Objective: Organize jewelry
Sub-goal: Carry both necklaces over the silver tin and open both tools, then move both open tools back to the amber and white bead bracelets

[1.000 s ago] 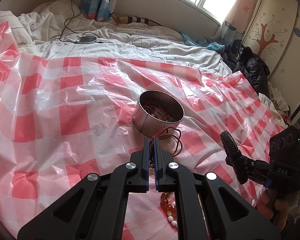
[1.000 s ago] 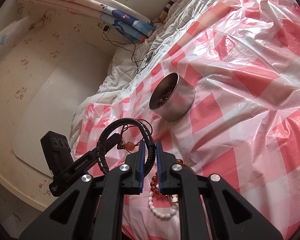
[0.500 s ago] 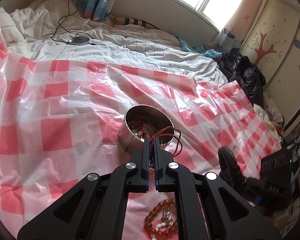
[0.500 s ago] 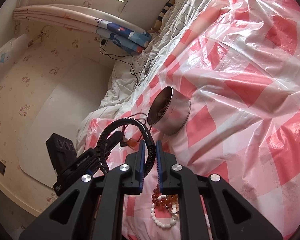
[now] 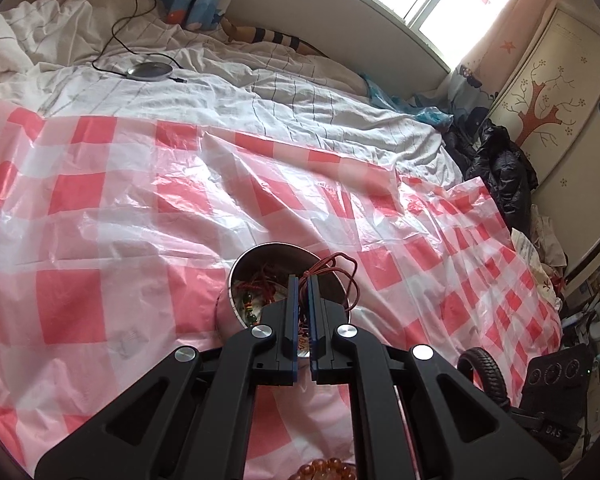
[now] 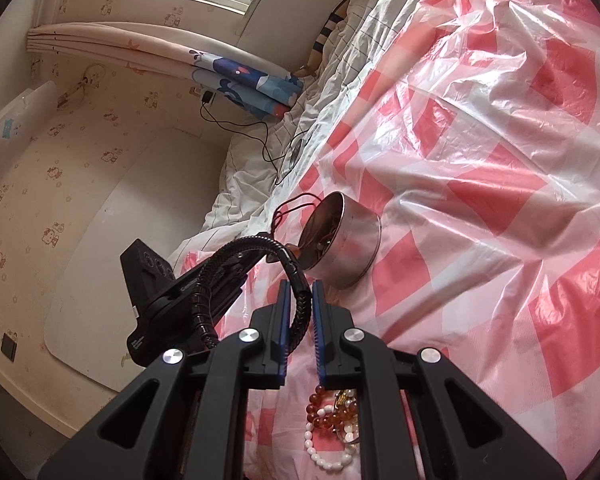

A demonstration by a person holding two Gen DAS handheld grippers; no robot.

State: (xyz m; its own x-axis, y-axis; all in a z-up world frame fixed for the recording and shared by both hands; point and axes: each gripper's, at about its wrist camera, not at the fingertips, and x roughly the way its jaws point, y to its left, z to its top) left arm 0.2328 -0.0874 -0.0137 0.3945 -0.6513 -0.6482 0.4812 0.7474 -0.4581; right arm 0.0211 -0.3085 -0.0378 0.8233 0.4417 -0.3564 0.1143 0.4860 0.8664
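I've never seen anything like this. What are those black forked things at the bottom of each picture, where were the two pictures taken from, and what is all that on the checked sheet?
They are hand-held grippers: a person holds one in each hand, and each carries a wide-angle camera looking along its two fingers. One picture comes from the left gripper, the other from the right gripper.

A red and white plastic sheet covers the bed. On it stands a round metal tin with jewelry inside, and loose bead bracelets lie nearby.

The left gripper is over the tin, pinching a red cord necklace. The right gripper is closed on a black braided bracelet.
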